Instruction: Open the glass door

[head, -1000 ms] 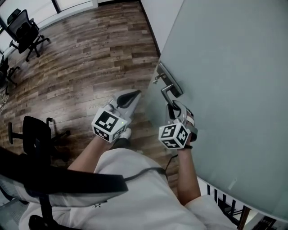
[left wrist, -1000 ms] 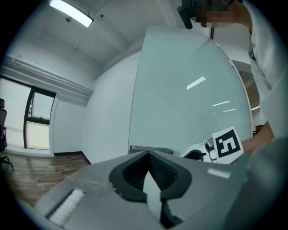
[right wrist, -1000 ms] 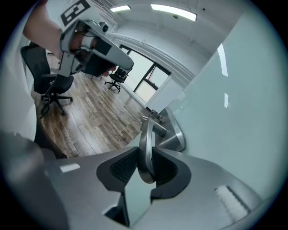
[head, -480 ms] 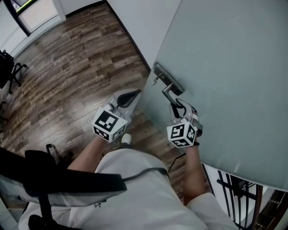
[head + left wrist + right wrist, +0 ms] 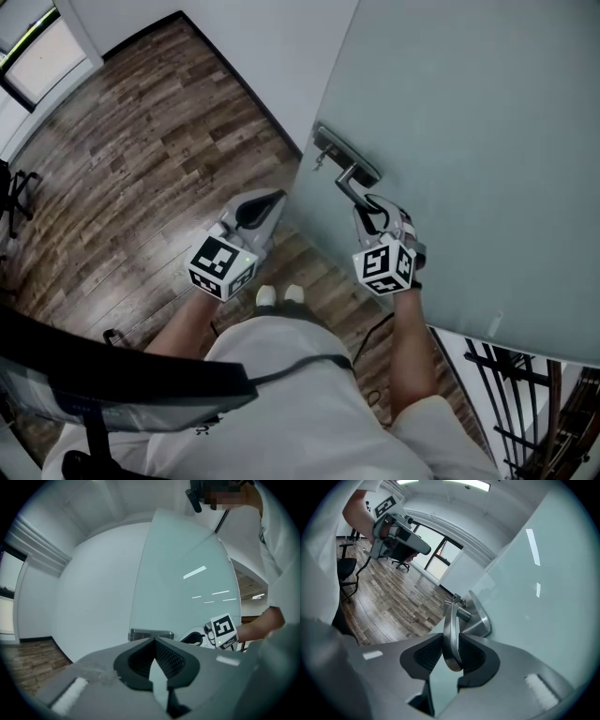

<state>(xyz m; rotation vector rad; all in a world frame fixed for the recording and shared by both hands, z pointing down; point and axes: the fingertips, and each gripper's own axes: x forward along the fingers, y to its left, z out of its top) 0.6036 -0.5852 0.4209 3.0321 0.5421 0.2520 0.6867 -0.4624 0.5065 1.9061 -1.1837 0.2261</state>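
Steel handle (image 5: 451, 620) — one — clamped in right hand-held gripper (image 5: 450, 660); left hand-held gripper (image 5: 153, 657) closed, empty.

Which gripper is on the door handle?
The right gripper: its fingers clamp the metal door handle. The left gripper hangs free beside the glass door, fingers shut on nothing.

White shirt (image 5: 281, 412), black cable (image 5: 314, 355); grey left gripper (image 5: 266, 200) and right gripper (image 5: 373, 208) bear marker cubes.
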